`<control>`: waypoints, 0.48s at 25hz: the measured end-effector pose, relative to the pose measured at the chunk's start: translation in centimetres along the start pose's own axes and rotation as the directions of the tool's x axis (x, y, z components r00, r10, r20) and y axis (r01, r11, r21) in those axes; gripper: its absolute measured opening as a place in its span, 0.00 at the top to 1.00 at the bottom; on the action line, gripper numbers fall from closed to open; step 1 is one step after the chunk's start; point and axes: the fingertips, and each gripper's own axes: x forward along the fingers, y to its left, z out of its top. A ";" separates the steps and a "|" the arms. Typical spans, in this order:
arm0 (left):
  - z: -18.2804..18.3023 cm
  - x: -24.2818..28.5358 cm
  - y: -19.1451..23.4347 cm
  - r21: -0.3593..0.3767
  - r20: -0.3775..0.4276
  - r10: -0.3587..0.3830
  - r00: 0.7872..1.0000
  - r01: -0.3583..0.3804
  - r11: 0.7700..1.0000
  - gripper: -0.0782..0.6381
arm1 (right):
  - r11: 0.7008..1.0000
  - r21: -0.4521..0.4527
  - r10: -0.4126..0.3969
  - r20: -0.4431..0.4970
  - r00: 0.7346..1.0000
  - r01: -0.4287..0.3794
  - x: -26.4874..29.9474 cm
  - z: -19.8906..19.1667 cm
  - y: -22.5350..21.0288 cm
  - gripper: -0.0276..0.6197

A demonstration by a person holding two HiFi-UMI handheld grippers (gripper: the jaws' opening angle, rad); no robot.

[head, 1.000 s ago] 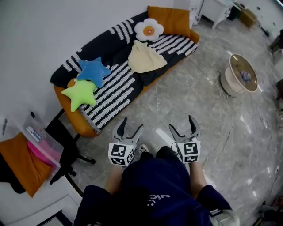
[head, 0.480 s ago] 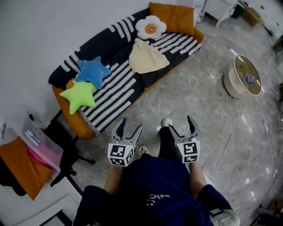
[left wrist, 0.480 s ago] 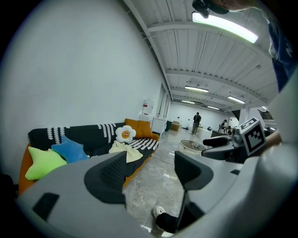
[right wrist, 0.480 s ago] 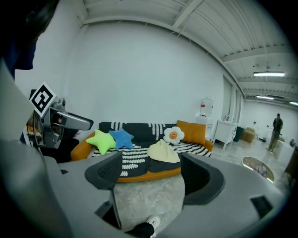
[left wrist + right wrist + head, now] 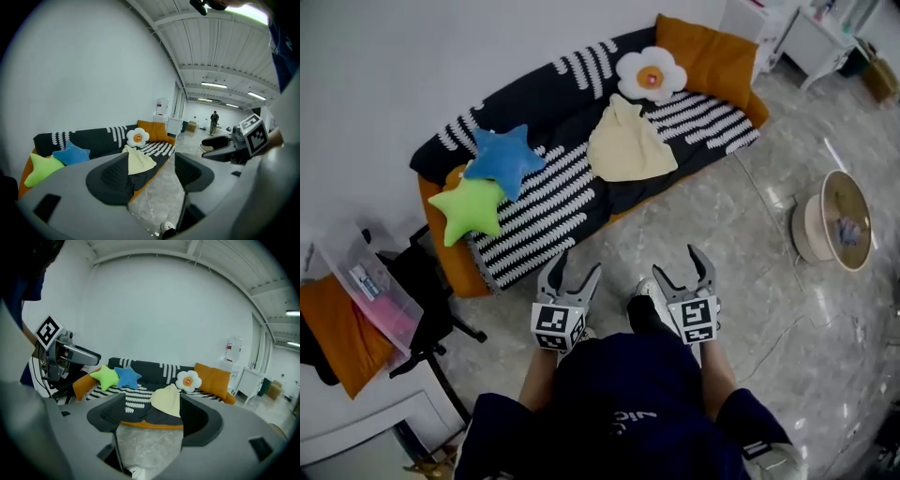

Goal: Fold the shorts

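Lower centre, grippers: left gripper (image 5: 578,264) is spread and empty. Right gripper (image 5: 681,264) is spread too, its jaws have just been narrowing, and nothing sits between them.
Risk, reach: both grippers are well apart from the shorts (image 5: 630,145), so nothing is secured yet.
Risk, grip: pinching one layer would likely drag the heap across the sofa (image 5: 534,202) rather than spread it.
Risk, snag: flower cushion (image 5: 650,75) sits just beside the heap.
Shorts: pale yellow, bunched and unfolded, on the striped seat at upper centre. Waistband cannot be told.

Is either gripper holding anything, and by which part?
Nothing. Left gripper and right gripper are open, empty; the right's jaws have just been closing. Shorts lie on the sofa.
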 end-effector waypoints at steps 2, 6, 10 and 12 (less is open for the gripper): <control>0.9 2.2 -0.4 -0.008 0.003 0.026 1.000 -0.026 1.000 0.46 | 0.999 -0.024 0.027 0.002 1.000 -0.026 1.4 0.4 -2.5 0.42; 1.9 5.7 -1.1 -0.053 0.002 0.079 0.997 -0.079 0.995 0.47 | 0.997 -0.048 0.068 -0.006 0.998 -0.068 3.3 0.6 -6.5 0.43; 2.5 8.4 -2.0 -0.050 -0.012 0.103 0.995 -0.103 0.993 0.48 | 0.993 -0.073 0.087 -0.022 0.996 -0.088 4.7 0.2 -9.8 0.44; 2.4 9.4 -2.2 -0.041 -0.029 0.107 0.994 -0.108 0.993 0.49 | 0.994 -0.068 0.084 -0.031 0.996 -0.086 5.2 0.0 -10.7 0.44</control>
